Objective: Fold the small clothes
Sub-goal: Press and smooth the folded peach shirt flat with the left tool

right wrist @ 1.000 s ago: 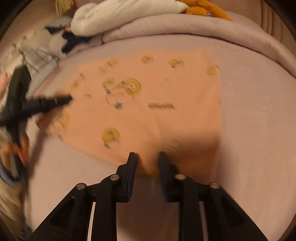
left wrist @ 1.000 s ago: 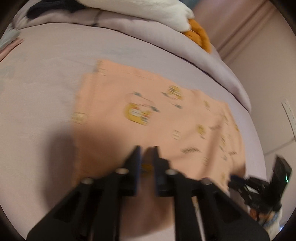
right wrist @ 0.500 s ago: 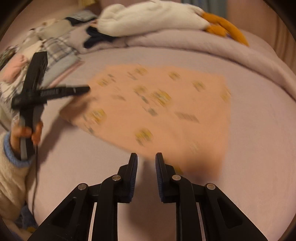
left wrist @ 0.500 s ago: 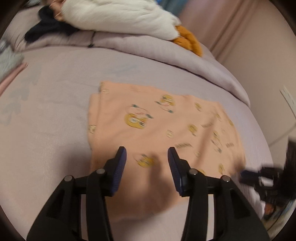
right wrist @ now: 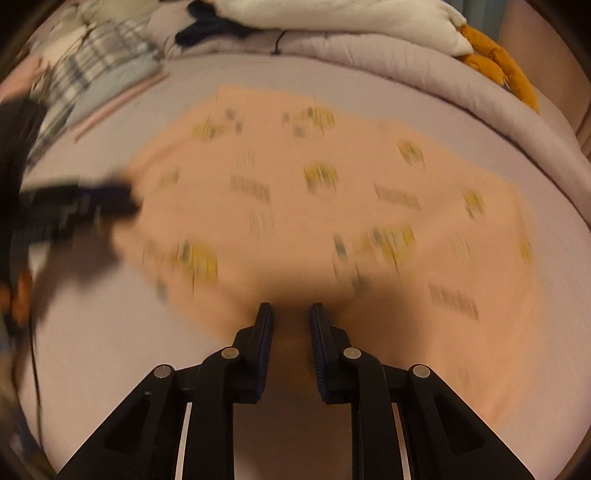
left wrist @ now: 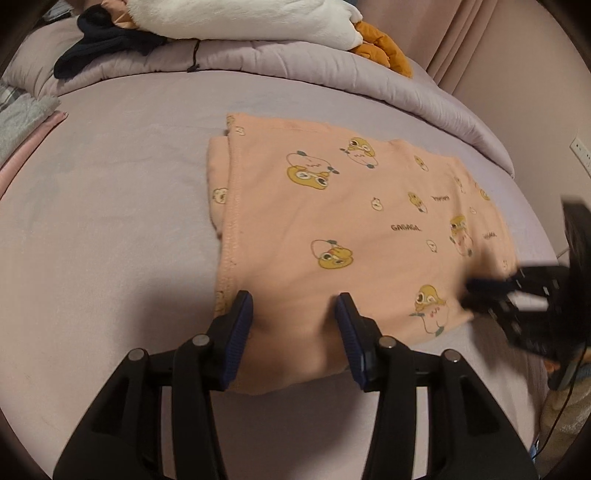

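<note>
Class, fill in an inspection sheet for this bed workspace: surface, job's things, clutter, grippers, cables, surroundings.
Surface: lilac bed sheet, smooth.
Job's things: peach garment lying flat, folded, duck prints up.
Clutter: white blanket, dark cloth, orange plush, checked clothes at the far edge.
Grippers: left gripper open over the garment's near edge, jaws just opened, gripping nothing; right gripper narrowly apart, holding nothing.
Cables: thin cable beside the bed.
Surroundings: curtain, wall socket.

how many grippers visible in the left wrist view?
2. The left hand-held gripper fills the bottom centre, over the peach garment's near edge. The right hand-held gripper comes in blurred from the right edge, at the garment's right corner.
</note>
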Demonstrator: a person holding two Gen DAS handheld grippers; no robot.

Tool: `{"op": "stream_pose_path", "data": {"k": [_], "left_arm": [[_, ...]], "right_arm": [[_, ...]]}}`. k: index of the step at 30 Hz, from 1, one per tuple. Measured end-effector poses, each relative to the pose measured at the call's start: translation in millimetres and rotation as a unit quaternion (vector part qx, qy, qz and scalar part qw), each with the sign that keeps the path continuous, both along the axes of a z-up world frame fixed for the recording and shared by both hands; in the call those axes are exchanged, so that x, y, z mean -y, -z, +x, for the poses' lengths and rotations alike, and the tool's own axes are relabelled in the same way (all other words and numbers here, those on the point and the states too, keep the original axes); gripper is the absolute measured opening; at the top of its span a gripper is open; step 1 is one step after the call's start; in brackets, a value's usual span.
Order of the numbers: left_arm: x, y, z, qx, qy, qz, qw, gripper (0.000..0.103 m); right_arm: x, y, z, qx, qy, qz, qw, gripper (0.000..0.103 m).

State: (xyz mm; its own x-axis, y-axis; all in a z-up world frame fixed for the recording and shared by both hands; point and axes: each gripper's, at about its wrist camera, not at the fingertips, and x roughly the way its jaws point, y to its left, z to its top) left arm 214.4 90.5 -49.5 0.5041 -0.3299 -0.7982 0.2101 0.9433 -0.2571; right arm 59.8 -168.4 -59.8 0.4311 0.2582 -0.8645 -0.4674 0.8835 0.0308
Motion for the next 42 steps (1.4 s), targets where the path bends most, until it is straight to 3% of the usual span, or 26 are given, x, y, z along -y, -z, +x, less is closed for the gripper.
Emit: {"op": "stream_pose_path", "data": {"k": [5,8,11,16,22,25,28,30,31,37,42], "left_arm": [[-3,0,-5,0.002,-0.009,0.009,0.9999,0.048],[-6,1,-11,-0.001,-0.010,0.017,0.9998,0.047],[-11,-5,-16,0.000,-0.013,0.007,0.9999,0.046],[-15,-18,-18,0.006,-0.028,-0.017,0.9994,0.047],[-2,-8,1,-0.009,-0.025,-0.014,0.9995,0.047],[-10,-3,4,-0.016,-0.027,-0.034,0.9989,0.047],[-22,-11,-3,-0.008,-0.030,-0.044,0.9985,0.049],[-29,-16,-5,0.000,-0.039,-0.037,0.9985,0.060],[-34,-17,-4,0.001,-0.044,-0.045,0.9980,0.064],[-43,-5,29,-0.044,-0.062,-0.138,0.9875,0.064],[-42,3,67,-0.077,-0.077,-0.213,0.9710,0.063]], "right_arm": [[62,1,-12,-0.040,0.069,-0.001,0.997,0.017],[83,-8,-19,-0.022,0.100,-0.001,0.995,0.017],[94,-28,-27,0.012,0.104,0.053,0.993,0.017],[89,-39,-9,0.056,0.108,0.098,0.988,0.017],[90,-9,13,0.047,0.162,0.104,0.980,0.017],[117,-3,0,0.022,0.180,0.159,0.971,0.017],[132,-7,-14,0.026,0.218,0.123,0.968,0.019],[133,-18,-28,0.054,0.220,0.095,0.969,0.022],[135,-22,-28,0.060,0.214,0.101,0.970,0.022],[112,-38,-28,0.073,0.172,0.151,0.971,0.023],[80,-35,-9,0.063,0.122,0.167,0.976,0.023]]}}
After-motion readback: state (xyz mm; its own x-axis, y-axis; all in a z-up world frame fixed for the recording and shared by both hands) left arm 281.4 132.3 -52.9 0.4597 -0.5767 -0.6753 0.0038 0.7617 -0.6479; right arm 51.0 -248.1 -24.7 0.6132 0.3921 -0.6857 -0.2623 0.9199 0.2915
